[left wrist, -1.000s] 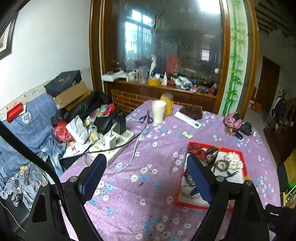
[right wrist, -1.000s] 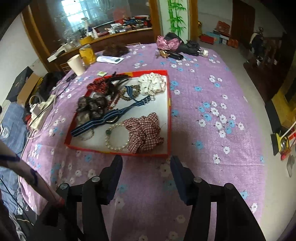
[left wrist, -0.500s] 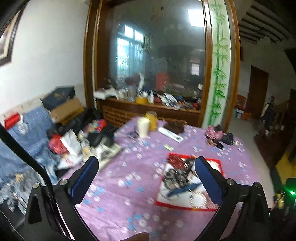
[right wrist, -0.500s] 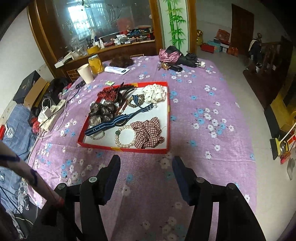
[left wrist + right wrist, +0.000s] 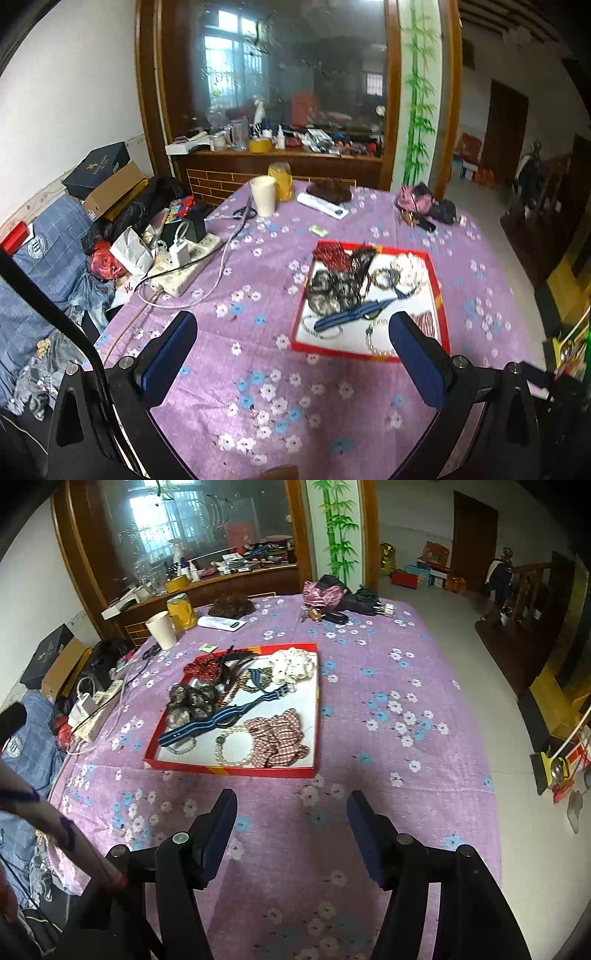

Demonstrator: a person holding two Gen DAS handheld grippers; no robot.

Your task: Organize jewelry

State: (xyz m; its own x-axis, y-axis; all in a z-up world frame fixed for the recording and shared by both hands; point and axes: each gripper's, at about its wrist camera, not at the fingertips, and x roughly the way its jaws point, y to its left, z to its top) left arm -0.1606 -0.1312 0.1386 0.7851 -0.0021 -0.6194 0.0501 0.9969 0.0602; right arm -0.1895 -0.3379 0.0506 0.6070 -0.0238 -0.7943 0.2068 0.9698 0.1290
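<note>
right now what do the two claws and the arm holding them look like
Both are black frames with silver bolts and flat dark blue pads on two straight fingers. The left claw has a black cable curving up past its left side. Beside the right claw, a bare forearm shows, with purple marks on the skin and a thin red band at the wrist.

I see the tray (image 5: 236,770) lying mid-tabletop (image 5: 388,812). In it, the pearl necklace (image 5: 236,753) sits at the near edge, the plaid scrunchie (image 5: 280,738) just right of it, the striped band (image 5: 207,723) across the middle. Far left stand the paper cup (image 5: 161,629) and jar (image 5: 181,611); the power strip (image 5: 184,266) lies at the left edge.
</note>
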